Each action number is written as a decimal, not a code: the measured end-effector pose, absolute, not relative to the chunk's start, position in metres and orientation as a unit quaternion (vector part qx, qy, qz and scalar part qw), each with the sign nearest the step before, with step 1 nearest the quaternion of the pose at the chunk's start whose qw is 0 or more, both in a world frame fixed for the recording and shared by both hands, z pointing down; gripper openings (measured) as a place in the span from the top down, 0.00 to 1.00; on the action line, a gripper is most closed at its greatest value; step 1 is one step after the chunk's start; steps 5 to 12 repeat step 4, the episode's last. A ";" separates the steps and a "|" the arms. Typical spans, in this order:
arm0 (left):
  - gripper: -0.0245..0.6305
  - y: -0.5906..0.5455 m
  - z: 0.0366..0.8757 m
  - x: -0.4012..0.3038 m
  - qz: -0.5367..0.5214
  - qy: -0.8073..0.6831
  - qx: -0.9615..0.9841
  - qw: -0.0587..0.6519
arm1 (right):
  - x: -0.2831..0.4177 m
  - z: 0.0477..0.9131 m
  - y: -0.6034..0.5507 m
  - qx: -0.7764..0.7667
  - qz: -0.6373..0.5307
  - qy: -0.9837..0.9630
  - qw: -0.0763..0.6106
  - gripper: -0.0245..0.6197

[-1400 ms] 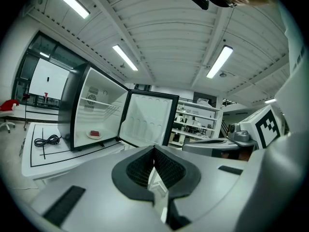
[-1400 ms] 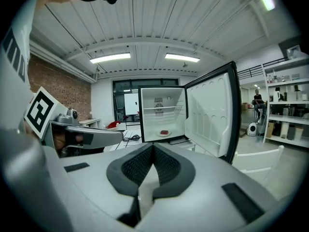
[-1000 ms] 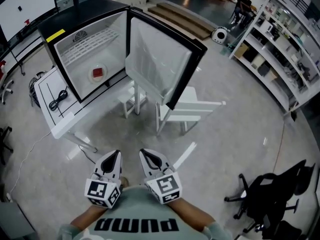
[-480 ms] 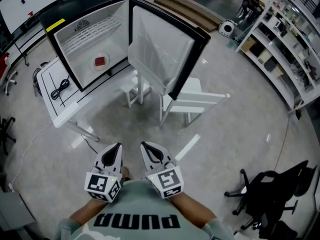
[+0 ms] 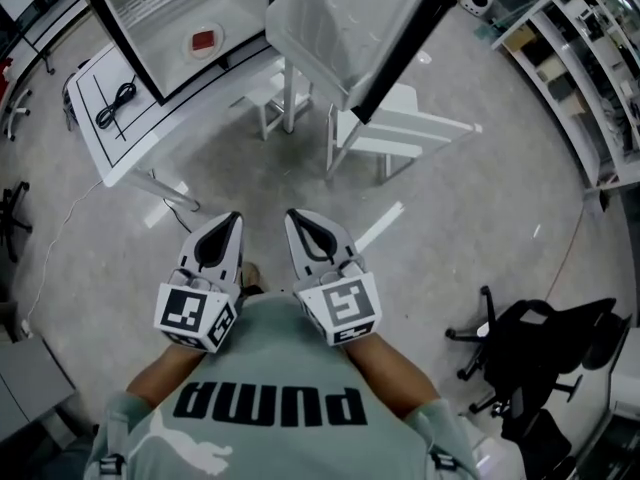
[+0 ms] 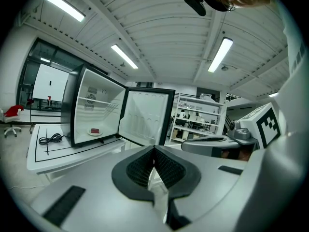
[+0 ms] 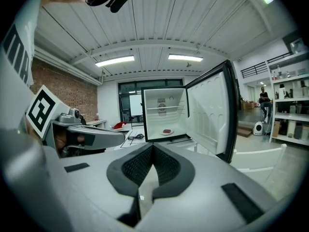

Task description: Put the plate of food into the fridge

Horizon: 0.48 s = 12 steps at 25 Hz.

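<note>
The plate point(image 5: 203, 40) of food sits on the floor of the open fridge point(image 5: 150, 38), which stands on the table point(image 5: 140, 138). Well away from the fridge, near the person's chest, the left hand-held gripper point(image 5: 231, 219) and right hand-held gripper point(image 5: 296, 217) lie side by side, each with jaws pressed together, holding nothing.

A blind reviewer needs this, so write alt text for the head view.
Seen from above, a person holds the left gripper and right gripper side by side at the chest, jaws shut and empty. Ahead, a small fridge on a white table stands with its door open, a plate of food inside.
</note>
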<state>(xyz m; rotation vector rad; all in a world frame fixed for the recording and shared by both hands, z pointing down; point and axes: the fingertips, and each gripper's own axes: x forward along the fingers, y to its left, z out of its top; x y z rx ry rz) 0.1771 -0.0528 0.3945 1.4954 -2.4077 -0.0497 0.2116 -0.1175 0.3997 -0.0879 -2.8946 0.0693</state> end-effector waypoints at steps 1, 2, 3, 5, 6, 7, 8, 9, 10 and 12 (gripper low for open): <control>0.96 -0.054 0.395 0.176 -0.017 -0.839 0.522 0.151 | 0.210 0.399 -0.118 -0.030 0.024 -0.992 0.120 0.96; 0.96 -0.054 0.395 0.175 -0.017 -0.839 0.523 0.150 | 0.209 0.399 -0.118 -0.029 0.024 -0.992 0.118 0.96; 0.96 -0.055 0.395 0.175 -0.018 -0.838 0.524 0.149 | 0.208 0.399 -0.119 -0.028 0.024 -0.993 0.116 0.96; 0.96 -0.055 0.396 0.174 -0.018 -0.838 0.525 0.148 | 0.207 0.398 -0.119 -0.027 0.025 -0.993 0.114 0.96; 0.96 -0.055 0.396 0.174 -0.018 -0.838 0.525 0.148 | 0.207 0.398 -0.119 -0.027 0.025 -0.993 0.114 0.96; 0.96 -0.055 0.396 0.174 -0.018 -0.838 0.525 0.148 | 0.207 0.398 -0.119 -0.027 0.025 -0.993 0.114 0.96; 0.96 -0.055 0.396 0.174 -0.018 -0.838 0.525 0.148 | 0.207 0.398 -0.119 -0.027 0.025 -0.993 0.114 0.96; 0.96 -0.055 0.396 0.174 -0.018 -0.838 0.525 0.148 | 0.207 0.398 -0.119 -0.027 0.025 -0.993 0.114 0.96; 0.96 -0.055 0.396 0.174 -0.018 -0.838 0.525 0.148 | 0.207 0.398 -0.119 -0.027 0.025 -0.993 0.114 0.96; 0.96 -0.055 0.396 0.174 -0.018 -0.838 0.525 0.148 | 0.207 0.398 -0.119 -0.027 0.025 -0.993 0.114 0.96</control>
